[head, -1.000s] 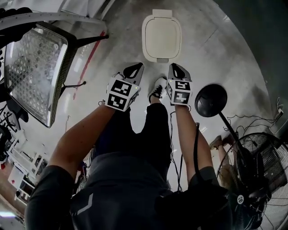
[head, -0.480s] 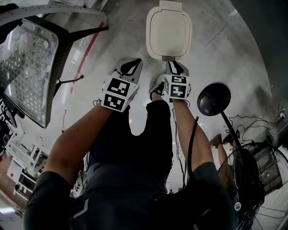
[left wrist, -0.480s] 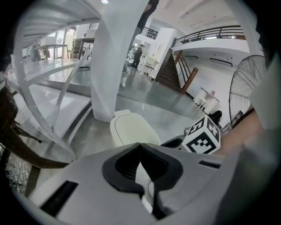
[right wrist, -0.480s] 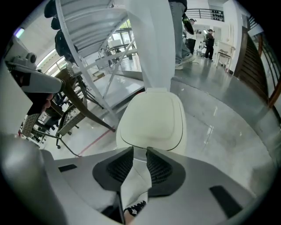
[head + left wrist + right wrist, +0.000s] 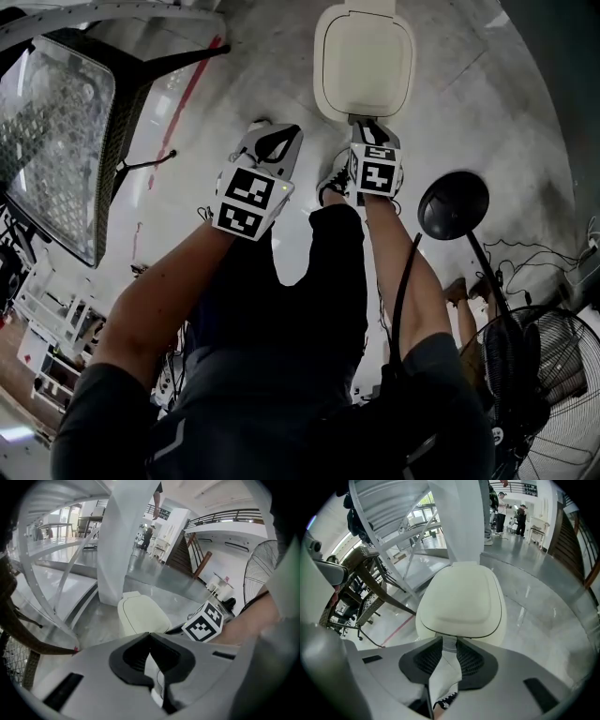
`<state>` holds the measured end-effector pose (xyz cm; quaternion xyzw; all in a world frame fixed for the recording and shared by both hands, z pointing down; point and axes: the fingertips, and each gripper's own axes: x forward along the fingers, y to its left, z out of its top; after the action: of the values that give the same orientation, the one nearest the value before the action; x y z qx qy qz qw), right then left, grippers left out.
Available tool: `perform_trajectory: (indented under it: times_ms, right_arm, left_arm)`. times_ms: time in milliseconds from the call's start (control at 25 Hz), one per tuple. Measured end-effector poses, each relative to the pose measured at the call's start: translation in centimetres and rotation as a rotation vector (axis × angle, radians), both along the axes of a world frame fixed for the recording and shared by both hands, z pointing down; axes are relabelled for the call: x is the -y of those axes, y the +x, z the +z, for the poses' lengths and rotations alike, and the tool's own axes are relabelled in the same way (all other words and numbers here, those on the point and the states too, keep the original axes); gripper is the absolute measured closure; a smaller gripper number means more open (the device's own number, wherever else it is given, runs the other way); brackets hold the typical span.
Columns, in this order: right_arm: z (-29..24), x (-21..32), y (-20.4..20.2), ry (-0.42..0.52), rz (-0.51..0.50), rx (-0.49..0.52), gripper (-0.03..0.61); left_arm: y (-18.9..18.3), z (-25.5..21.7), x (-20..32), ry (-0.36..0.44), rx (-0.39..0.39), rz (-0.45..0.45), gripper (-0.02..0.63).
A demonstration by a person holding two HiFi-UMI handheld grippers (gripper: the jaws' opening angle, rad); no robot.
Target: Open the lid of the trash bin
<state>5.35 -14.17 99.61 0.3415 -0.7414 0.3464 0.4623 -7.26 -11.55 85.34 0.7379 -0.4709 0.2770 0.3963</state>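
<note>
The trash bin [image 5: 364, 61] is cream with its lid [image 5: 461, 599] down flat; it stands on the grey floor ahead of me. My right gripper [image 5: 368, 124] is at the bin's near edge. In the right gripper view the right gripper [image 5: 449, 641] has its jaws a little apart, with the bin's small grey front tab [image 5: 449, 644] showing in the narrow gap. My left gripper [image 5: 275, 141] hangs left of the bin, short of it and touching nothing. In the left gripper view the left gripper [image 5: 150, 637] has its tips meeting, and the bin [image 5: 140, 616] lies beyond them.
A mesh-topped black frame [image 5: 56, 141] stands at the left. The round black base [image 5: 453, 206] of a fan stand lies right of the right gripper, with the fan [image 5: 553, 394] behind it. A white pillar [image 5: 461, 522] rises behind the bin. My shoe [image 5: 333, 183] is between the grippers.
The person has stepped closer to the bin. The right gripper moved forward until its tips reached the bin's front edge. The left gripper came forward alongside it.
</note>
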Motion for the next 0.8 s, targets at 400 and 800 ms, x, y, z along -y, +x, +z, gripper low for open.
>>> perform_trajectory:
  times_ms: [400,800]
  right_arm:
    - [1.0,0.2,0.5,-0.022,0.012,-0.052,0.500]
    - [1.3,0.1,0.6,0.023,-0.001,-0.074,0.518]
  left_arm:
    - [-0.1,0.7,0.2,0.001,-0.018,-0.016,0.604]
    - [0.9,2.1,1.4,0.000,-0.020,-0.007,0.604]
